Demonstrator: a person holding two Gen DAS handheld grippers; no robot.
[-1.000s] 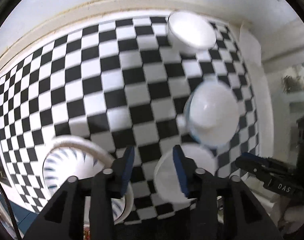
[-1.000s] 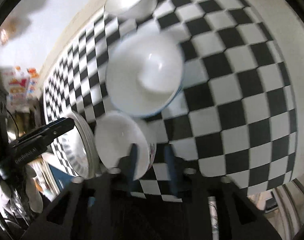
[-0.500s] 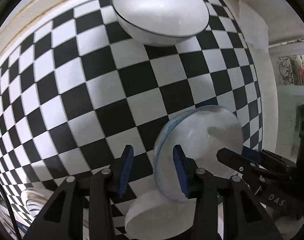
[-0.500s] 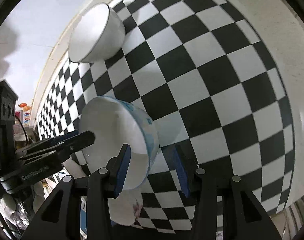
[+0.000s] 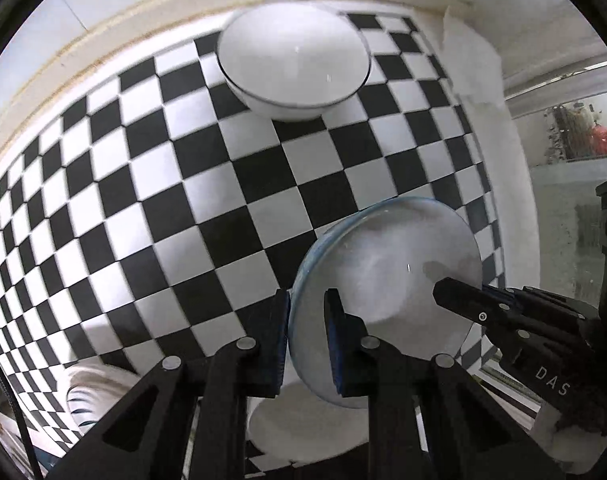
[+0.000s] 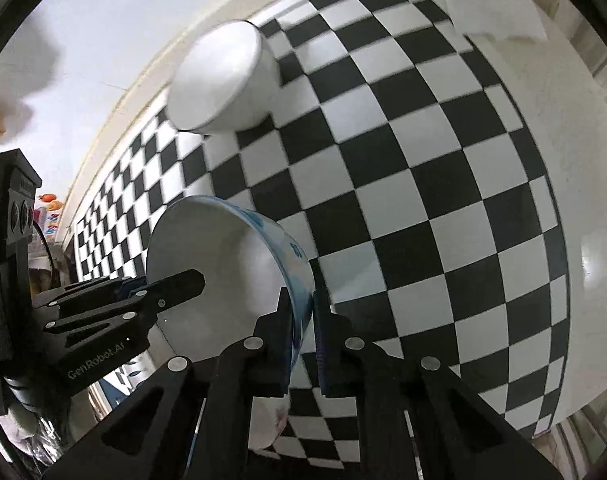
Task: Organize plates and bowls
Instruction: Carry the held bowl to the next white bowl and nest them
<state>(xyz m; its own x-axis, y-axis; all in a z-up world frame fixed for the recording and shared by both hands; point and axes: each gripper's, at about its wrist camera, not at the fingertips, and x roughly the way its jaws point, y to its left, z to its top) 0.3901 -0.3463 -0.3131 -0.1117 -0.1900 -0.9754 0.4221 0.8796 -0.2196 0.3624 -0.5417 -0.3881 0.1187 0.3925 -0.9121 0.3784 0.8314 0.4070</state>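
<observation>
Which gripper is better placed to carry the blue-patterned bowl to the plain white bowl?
Neither clearly: left gripper and right gripper both clamp the blue-patterned bowl's rim on opposite sides, lifted. The plain white bowl sits straight ahead of the left.

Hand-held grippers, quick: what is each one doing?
Left hand-held gripper: closed on the rim of the blue-patterned bowl.
Right hand-held gripper: closed on the same bowl's opposite rim.

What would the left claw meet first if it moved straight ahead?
Probably the white round bowl with a thin dark rim at the far wall; before it lies only checkered tablecloth. Depth is uncertain.
</observation>
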